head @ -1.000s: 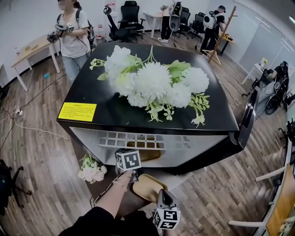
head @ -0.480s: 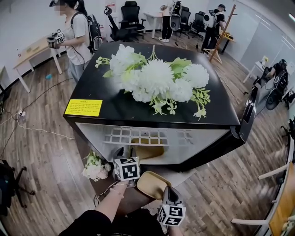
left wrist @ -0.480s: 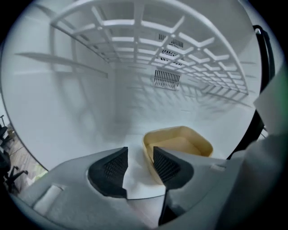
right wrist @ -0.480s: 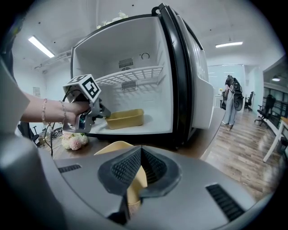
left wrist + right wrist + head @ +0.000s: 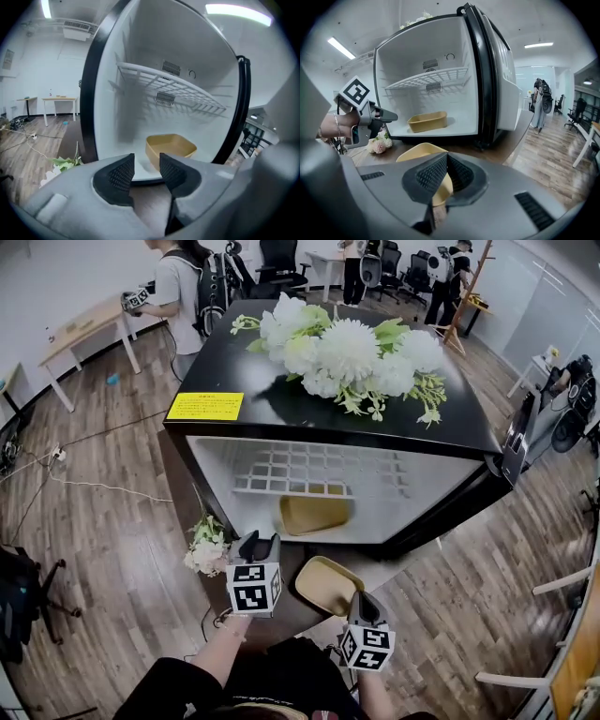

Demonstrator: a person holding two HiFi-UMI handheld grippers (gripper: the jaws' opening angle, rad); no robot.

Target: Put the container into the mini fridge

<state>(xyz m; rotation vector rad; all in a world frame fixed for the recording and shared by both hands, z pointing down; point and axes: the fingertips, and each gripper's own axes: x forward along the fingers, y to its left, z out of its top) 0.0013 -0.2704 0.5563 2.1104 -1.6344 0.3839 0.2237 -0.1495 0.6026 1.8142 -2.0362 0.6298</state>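
The mini fridge [image 5: 328, 418] stands with its door [image 5: 511, 451] swung open to the right. One yellow container [image 5: 314, 513] rests on the white fridge floor under the wire shelf [image 5: 319, 474]. My left gripper [image 5: 258, 545] hovers in front of the opening. Its jaws have just been opening and now stand open with nothing between them; the left gripper view shows that container [image 5: 171, 146] beyond them. My right gripper [image 5: 355, 595] is shut on the rim of a second yellow container [image 5: 328, 584], seen close up as the container [image 5: 423, 152] in the right gripper view, outside the fridge.
White artificial flowers [image 5: 352, 352] lie on the fridge's black top. A small flower bunch [image 5: 208, 549] lies on the brown surface left of my left gripper. A person with a backpack [image 5: 187, 287] stands behind the fridge; office chairs and desks line the room.
My left gripper has drawn back out of the fridge opening toward me and risen, leaving a container inside. The right gripper has stayed put with its container.
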